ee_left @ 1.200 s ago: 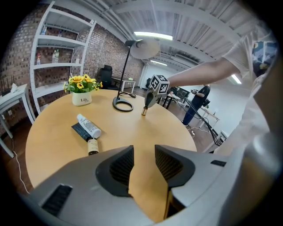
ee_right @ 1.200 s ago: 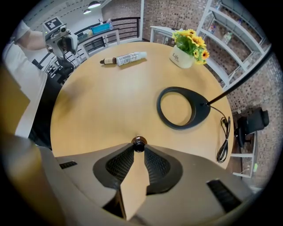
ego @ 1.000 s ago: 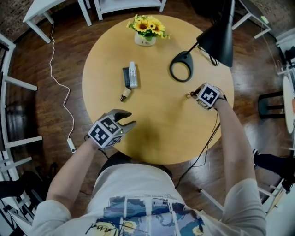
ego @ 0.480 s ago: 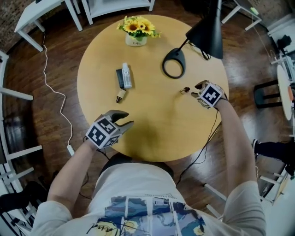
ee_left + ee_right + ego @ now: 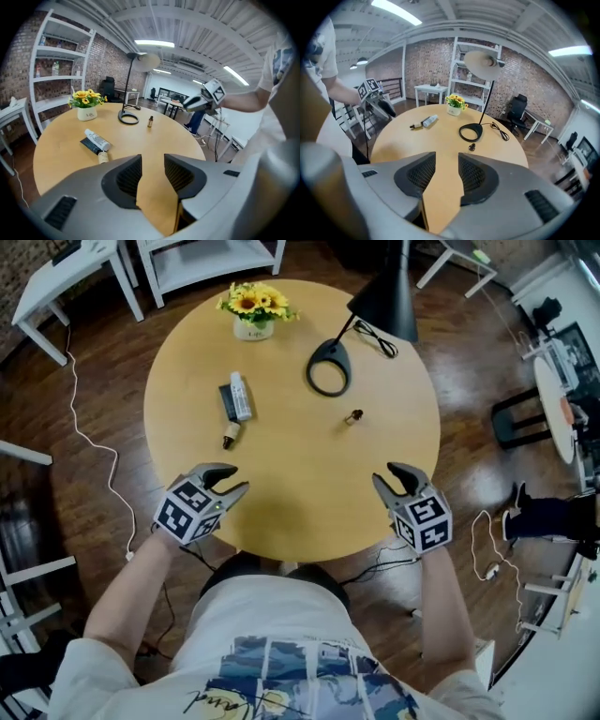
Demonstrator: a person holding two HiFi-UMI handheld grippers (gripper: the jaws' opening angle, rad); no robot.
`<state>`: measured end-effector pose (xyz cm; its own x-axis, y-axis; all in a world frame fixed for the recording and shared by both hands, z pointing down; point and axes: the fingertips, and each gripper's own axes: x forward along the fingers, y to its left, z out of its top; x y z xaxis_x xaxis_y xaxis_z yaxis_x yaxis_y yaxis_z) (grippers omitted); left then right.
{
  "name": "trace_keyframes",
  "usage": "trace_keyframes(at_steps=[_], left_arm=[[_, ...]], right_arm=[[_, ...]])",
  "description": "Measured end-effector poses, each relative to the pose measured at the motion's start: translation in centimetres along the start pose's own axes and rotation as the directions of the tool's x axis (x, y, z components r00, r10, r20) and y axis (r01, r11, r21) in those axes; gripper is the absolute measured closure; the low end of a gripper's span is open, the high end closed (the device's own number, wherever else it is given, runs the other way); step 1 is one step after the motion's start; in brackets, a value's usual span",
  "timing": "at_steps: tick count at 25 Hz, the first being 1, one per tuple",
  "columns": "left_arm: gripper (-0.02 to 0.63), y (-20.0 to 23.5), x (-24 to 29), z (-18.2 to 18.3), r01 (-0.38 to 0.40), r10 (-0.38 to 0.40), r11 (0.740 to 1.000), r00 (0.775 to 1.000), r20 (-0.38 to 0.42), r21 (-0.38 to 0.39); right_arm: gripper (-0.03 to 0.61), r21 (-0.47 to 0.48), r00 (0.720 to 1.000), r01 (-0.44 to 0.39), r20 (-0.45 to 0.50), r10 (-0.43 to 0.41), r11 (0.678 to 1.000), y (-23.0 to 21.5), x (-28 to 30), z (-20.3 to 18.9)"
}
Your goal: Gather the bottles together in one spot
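Four bottles are on the round surface (image 5: pixel 300 502). Three bunch at its left: a white bottle (image 5: pixel 241 395) touching a dark bottle (image 5: pixel 227 401), and a tan-capped bottle (image 5: pixel 229 436) just beside them, nearer the person. The fourth, a small brown bottle (image 5: pixel 353 416), stands well apart near the lamp's ring base (image 5: pixel 328 367). One flower pot (image 5: pixel 253 315) sits at the far edge. At the near edge are two grippers. The left gripper (image 5: pixel 234 479) has its fingers slightly apart and empty. The right gripper (image 5: pixel 385 474) has fingers that have just been opening, with nothing between them.
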<state>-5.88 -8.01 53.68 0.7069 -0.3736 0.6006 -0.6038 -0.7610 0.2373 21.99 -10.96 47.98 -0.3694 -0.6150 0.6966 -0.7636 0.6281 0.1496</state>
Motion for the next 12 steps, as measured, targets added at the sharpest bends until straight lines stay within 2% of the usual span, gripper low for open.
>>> trace_keyframes(at_steps=[2, 5, 8, 12], left_arm=[[0.465, -0.7, -1.8, 0.4, -0.067, 0.069, 0.997, 0.997, 0.045, -0.049], [0.465, -3.3, -4.2, -0.5, -0.151, 0.159, 0.983, 0.985, 0.072, -0.104], [0.465, -7.4, -5.6, -2.0, -0.213, 0.227, 0.965, 0.971, 0.074, -0.153], [0.465, -11.8, -7.8, -4.0, -0.298, 0.308, 0.942, 0.950, 0.046, -0.153]], right_arm=[[0.402, 0.091, 0.999, 0.005, 0.048, -0.009, 0.996, 3.1, -2.9, -1.8], [0.402, 0.219, 0.995, -0.008, 0.102, -0.015, 0.976, 7.4, -7.1, -5.0], [0.402, 0.218, 0.993, -0.018, 0.120, -0.008, 0.976, 10.2, -10.9, -7.9], [0.402, 0.192, 0.985, -0.043, 0.174, 0.009, 0.980, 12.9, -14.9, -10.4]])
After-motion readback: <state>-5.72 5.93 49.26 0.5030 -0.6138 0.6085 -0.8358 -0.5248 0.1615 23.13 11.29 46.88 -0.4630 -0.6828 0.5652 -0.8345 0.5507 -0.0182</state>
